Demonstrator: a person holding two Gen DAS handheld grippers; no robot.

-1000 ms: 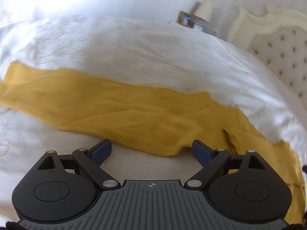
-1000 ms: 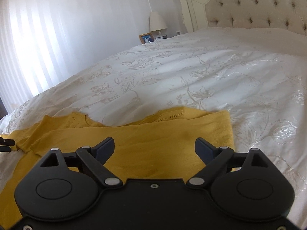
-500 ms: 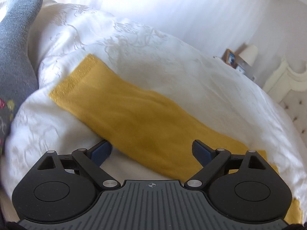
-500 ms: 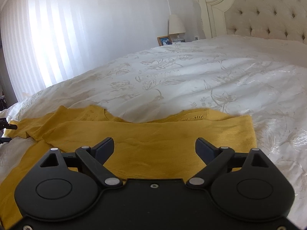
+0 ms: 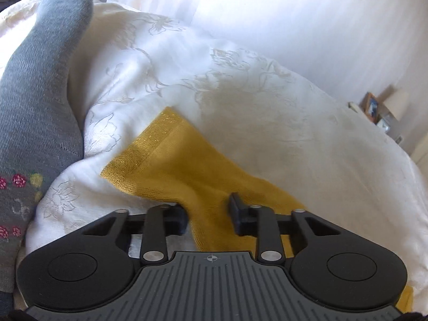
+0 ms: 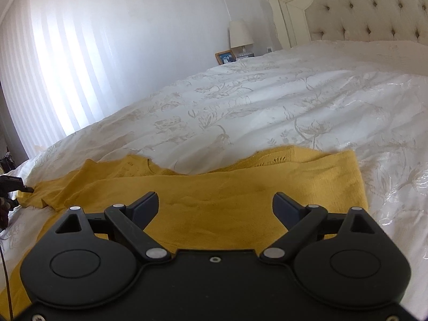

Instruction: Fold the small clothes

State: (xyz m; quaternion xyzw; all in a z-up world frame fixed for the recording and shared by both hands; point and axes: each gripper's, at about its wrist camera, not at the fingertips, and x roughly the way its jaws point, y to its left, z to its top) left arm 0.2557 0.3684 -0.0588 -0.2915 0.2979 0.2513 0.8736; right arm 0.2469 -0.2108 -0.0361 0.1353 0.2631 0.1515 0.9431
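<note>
A mustard-yellow knit top (image 6: 240, 190) lies flat on the white bed. In the left wrist view its sleeve (image 5: 174, 160) runs up-left to a ribbed cuff. My left gripper (image 5: 207, 214) has its jaws narrowed around a raised fold of the sleeve near the sleeve's lower end; the fabric fills the gap between them. My right gripper (image 6: 215, 204) is wide open, hovering low over the body of the top, empty. The left gripper's tip (image 6: 16, 184) shows at the far left edge of the right wrist view, at the sleeve end.
The white embroidered bedspread (image 6: 267, 107) covers the bed. A grey garment with small berry embroidery (image 5: 34, 101) lies at the left. A tufted headboard (image 6: 361, 8), a lamp (image 6: 240, 36) and a picture frame (image 6: 224, 57) stand far behind. Bright curtains are behind.
My left gripper moved left along the sleeve toward its cuff and narrowed from wide open onto the sleeve fabric. My right gripper stayed open over the top's body and barely shifted.
</note>
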